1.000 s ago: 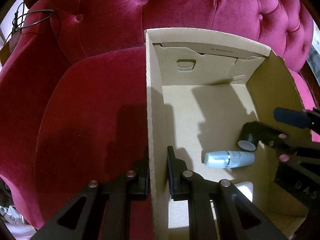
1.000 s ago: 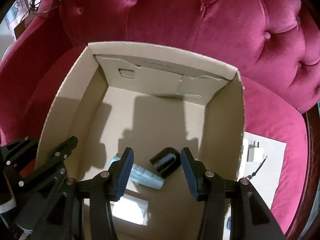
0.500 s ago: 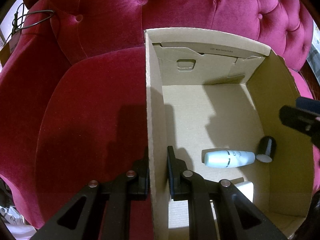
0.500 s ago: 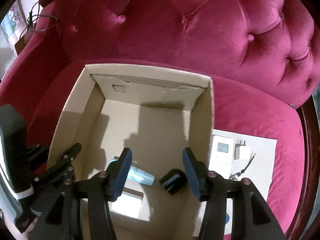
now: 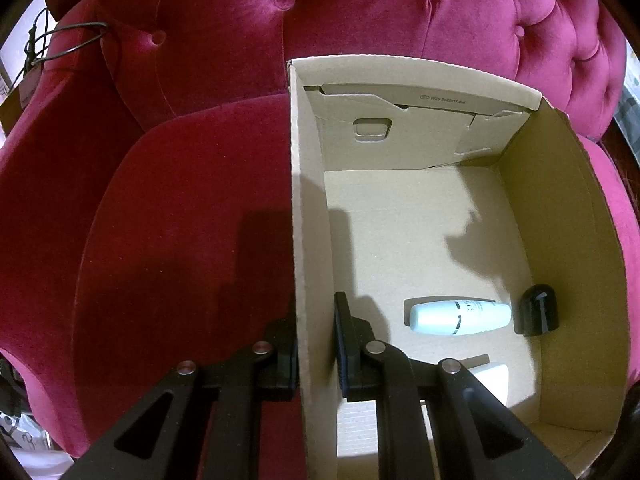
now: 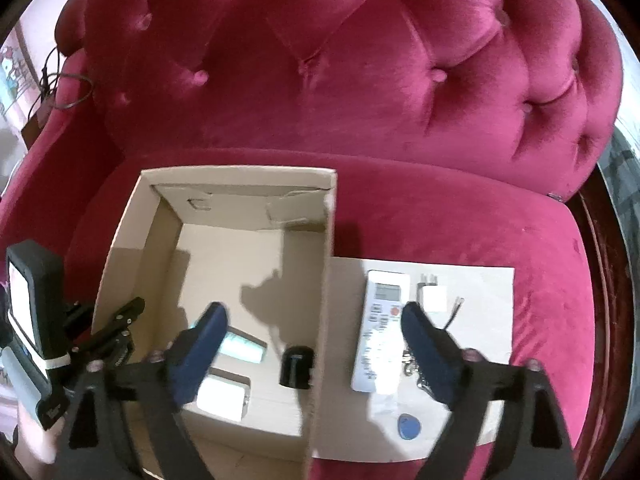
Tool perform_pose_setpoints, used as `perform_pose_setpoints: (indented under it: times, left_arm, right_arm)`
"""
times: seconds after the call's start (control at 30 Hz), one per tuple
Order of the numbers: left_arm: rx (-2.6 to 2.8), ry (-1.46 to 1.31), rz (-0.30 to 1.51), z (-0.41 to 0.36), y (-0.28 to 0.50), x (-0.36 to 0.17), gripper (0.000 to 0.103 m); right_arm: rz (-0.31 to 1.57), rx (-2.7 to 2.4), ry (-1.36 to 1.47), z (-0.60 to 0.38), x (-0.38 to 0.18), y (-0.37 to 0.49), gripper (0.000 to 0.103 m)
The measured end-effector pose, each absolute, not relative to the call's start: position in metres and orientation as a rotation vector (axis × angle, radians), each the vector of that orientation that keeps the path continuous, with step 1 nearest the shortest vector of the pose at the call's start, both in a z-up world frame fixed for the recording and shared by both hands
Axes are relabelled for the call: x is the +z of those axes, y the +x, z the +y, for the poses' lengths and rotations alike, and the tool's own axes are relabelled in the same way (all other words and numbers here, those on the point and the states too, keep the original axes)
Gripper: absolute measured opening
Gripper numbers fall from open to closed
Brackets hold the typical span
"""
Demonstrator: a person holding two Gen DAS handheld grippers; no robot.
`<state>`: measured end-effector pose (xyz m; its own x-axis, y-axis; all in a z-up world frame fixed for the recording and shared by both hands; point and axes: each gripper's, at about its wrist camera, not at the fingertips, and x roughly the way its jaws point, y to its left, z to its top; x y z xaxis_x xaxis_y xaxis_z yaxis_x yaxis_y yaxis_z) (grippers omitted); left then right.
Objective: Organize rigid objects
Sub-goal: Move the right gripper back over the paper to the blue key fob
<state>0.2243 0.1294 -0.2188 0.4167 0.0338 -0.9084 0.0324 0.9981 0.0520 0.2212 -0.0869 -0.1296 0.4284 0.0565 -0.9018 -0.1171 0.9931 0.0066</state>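
Rigid objects: a pale bottle (image 5: 460,317), a black cap-like piece (image 5: 538,316) and a white block (image 6: 222,394) lie in the cardboard box (image 5: 560,240), all toward its 6 o'clock end; a remote control (image 6: 380,332), a white charger (image 6: 432,298), a blue tag (image 6: 409,427) and a small item too blurred to name wait on the beige sheet (image 6: 480,280) at the box's 3 o'clock side.
Left tongs (image 5: 316,344): clamped shut on the box's 9 o'clock wall, one finger outside and one inside, steadying it on the red sofa (image 5: 180,240).
Right tongs (image 6: 314,334): jaws opening, already wide, nothing between the pads; they straddle the box's 3 o'clock wall from above.
Risk, box wall: the right tongs sit astride that rim, so a careless sideways sweep toward the sheet could clip the cardboard and shove the box.
Risk, soft seat: the cushion gives, so a knock could tilt the box if the left grip slackens.
Risk, remote: it looks broad, flat and smooth; a grip across its width may slip.
Risk, small items: charger and tag crowd the remote, so a wide approach could drag them off the sheet.
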Motion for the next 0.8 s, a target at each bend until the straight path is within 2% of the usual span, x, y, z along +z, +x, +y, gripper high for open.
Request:
perform_pose_setpoints:
  times: [0.17, 0.8]
  left_arm:
    - [0.002, 0.067, 1.141, 0.129, 0.224, -0.218, 0.015]
    - [0.005, 0.071, 1.141, 0.128, 0.225, -0.218, 0.015]
  right_arm:
    - [1.111, 0.079, -0.027, -0.110, -0.123, 0.217, 0.102]
    - [1.138, -0.043, -0.023, -0.181, -0.154, 0.185, 0.103]
